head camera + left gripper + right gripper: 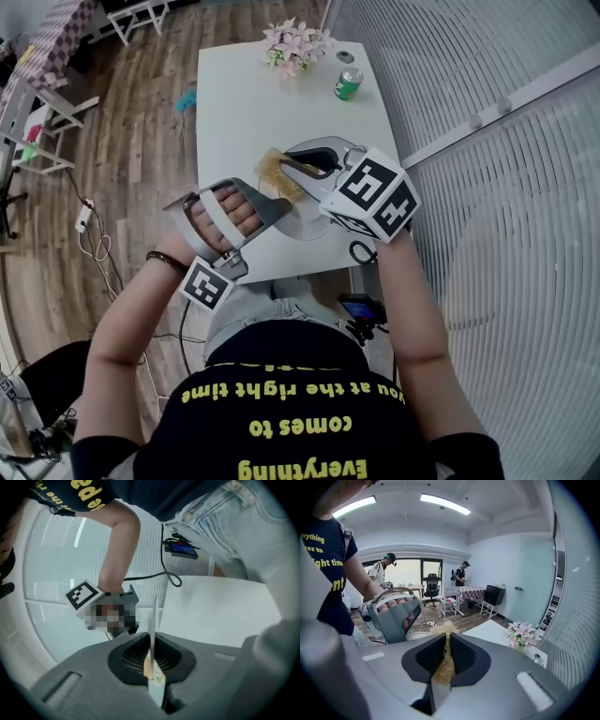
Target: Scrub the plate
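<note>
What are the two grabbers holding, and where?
The left gripper pinches the plate by its rim; the right gripper pinches a straw-coloured scrubber near one end.

Two hand-held grippers (284, 207) (302, 167), one plate (302, 225), one fibre scrubber (278, 174), one green can (349, 84), one flower bunch (295, 47), one table (244, 108).

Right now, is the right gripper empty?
No, the right gripper is shut on a straw-coloured scrubber, whose fibres stick out past its tips.
</note>
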A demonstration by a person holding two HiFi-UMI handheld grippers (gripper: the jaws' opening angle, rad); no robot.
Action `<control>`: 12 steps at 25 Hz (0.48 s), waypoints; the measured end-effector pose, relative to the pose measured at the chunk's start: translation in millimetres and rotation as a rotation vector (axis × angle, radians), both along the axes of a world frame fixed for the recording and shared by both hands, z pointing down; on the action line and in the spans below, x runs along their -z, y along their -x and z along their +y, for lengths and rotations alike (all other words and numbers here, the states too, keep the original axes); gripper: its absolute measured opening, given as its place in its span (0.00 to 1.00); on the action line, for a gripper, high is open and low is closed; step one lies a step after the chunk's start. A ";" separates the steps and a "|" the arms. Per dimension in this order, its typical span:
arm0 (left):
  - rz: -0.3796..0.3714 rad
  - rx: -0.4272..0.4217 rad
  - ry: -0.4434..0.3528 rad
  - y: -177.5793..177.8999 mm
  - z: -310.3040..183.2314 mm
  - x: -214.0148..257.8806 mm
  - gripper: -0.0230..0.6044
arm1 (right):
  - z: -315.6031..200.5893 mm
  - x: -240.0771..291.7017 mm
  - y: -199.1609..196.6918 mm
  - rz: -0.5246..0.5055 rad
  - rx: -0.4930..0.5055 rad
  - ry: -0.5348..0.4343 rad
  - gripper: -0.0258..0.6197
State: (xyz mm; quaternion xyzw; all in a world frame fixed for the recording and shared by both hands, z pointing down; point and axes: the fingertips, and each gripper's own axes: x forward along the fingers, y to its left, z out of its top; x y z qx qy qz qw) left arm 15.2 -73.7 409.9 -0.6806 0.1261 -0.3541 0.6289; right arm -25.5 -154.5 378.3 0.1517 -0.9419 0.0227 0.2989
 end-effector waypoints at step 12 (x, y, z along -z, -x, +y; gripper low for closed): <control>0.010 -0.001 -0.004 -0.9 2.0 1.1 0.06 | -30.6 -26.5 -41.7 0.041 -0.146 0.036 0.09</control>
